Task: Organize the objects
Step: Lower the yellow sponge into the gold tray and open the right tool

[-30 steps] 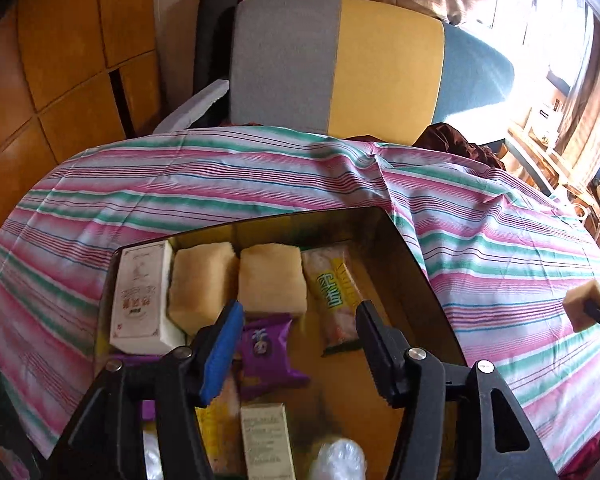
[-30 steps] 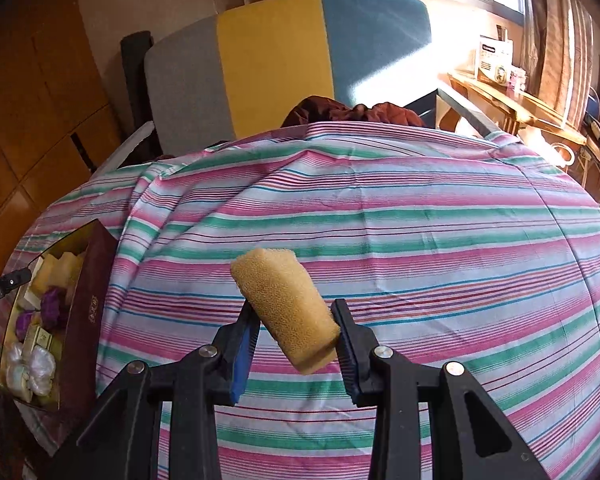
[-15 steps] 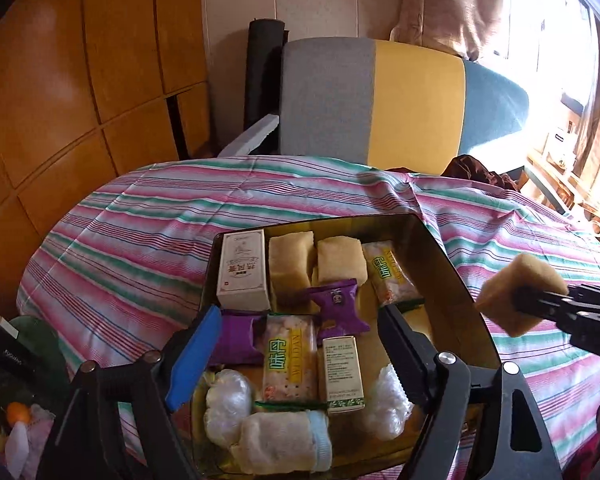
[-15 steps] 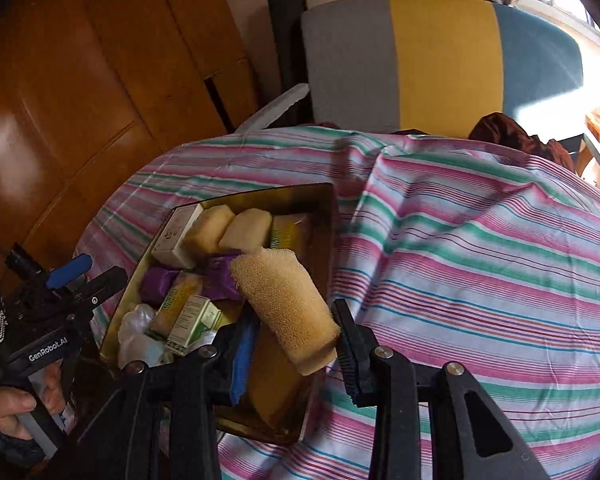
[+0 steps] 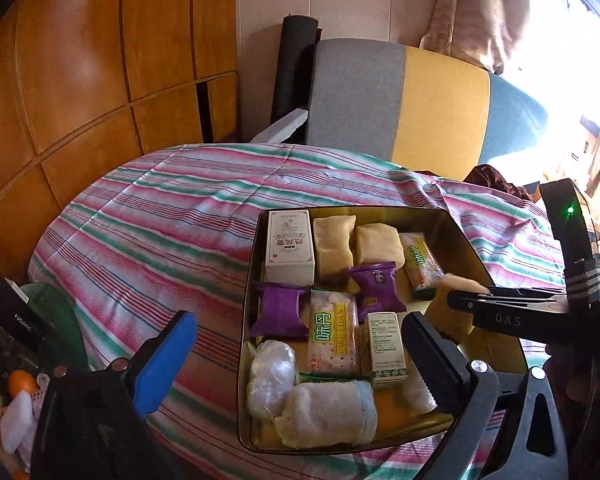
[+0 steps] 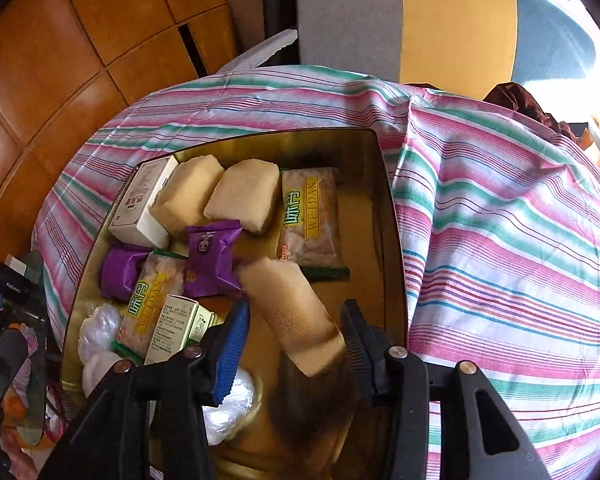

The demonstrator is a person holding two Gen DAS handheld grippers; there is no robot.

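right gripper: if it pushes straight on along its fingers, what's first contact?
Likely the bare tin floor, right of the purple packet and below the Weidan pack. The right gripper has the sponge between its fingers, so that leads. Depth is unclear.

"WEIDAN" runs along two clear snack packets [image 6: 309, 216] [image 5: 333, 336] in the tin, "DAS" marks the right gripper [image 5: 508, 318] body, and "FUGUANG" a black object [image 5: 18, 320] beside the table.
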